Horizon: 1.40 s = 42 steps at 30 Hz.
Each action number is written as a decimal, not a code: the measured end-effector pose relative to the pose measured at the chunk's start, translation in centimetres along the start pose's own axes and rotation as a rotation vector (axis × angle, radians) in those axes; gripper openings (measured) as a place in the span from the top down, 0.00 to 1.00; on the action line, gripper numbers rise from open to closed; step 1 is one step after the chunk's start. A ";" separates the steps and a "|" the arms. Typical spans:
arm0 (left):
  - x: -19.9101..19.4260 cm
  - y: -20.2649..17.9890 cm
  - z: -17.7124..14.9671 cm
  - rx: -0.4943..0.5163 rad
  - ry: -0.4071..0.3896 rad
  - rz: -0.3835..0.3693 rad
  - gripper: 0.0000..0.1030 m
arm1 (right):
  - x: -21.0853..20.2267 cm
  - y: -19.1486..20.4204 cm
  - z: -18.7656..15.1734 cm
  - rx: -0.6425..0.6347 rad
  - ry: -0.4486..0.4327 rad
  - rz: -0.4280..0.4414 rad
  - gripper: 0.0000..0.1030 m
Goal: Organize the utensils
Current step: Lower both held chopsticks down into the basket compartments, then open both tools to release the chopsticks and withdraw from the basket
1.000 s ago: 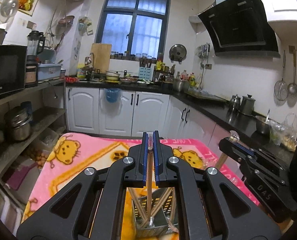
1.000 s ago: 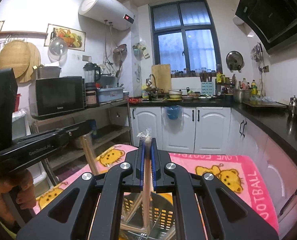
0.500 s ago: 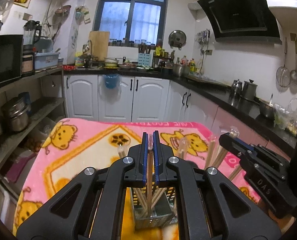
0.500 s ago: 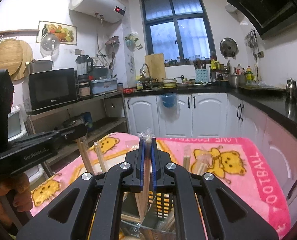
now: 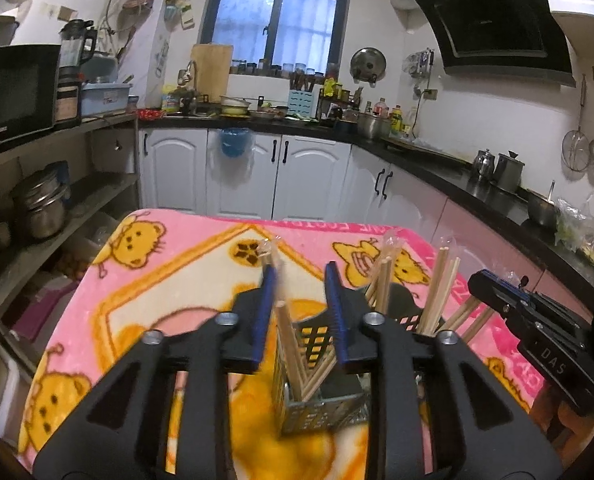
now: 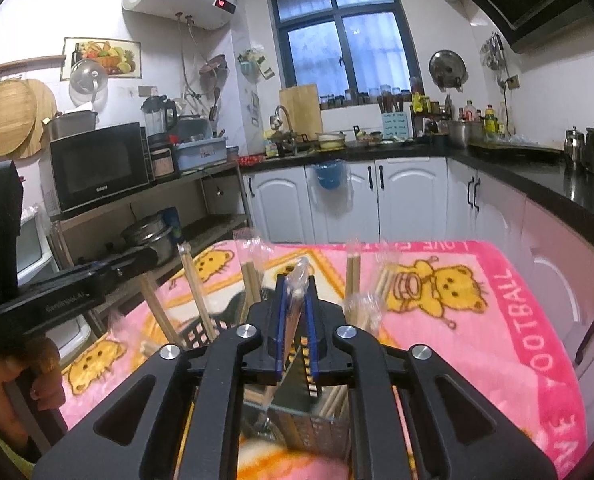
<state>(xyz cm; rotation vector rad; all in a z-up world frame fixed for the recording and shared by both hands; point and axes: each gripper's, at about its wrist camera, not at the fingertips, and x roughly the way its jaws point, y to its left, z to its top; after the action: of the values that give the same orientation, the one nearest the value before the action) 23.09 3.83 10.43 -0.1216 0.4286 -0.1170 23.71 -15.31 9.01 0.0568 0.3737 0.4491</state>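
Chopsticks (image 5: 291, 344) loose between wide-open left tool (image 5: 301, 312); right tool (image 6: 295, 320) narrowly parted around wrapped pair (image 6: 297, 292); snagging could tip caddy (image 5: 317, 408).

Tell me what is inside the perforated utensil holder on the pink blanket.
The utensil holder contains several pairs of wooden chopsticks standing at angles, some in clear wrappers. The gripper bodies cover much of its interior, so the bottom and any other contents cannot be seen.
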 end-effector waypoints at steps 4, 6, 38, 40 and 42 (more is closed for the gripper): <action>-0.9 0.4 -0.2 -0.017 -0.002 -0.003 0.67 | -0.5 0.1 -0.3 -0.004 0.015 -0.001 0.81; -1.4 0.7 -0.3 -0.027 0.000 -0.011 0.64 | -0.9 0.0 -0.4 -0.003 0.016 0.001 0.76; -6.2 -0.1 -9.2 -0.036 0.123 -0.031 0.10 | -7.9 1.7 -7.2 -0.040 0.128 -0.025 0.23; -6.3 -0.3 -9.9 -0.038 0.126 -0.027 0.10 | -8.1 1.7 -7.8 -0.036 0.139 -0.029 0.21; -6.3 -0.6 -10.5 -0.038 0.133 -0.028 0.10 | -8.3 1.6 -8.6 -0.036 0.144 -0.040 0.18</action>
<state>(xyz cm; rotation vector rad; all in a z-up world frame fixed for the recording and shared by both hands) 12.88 3.14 3.58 -0.1578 0.5622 -0.1449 12.95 -17.72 4.08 -0.0180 0.5069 0.4212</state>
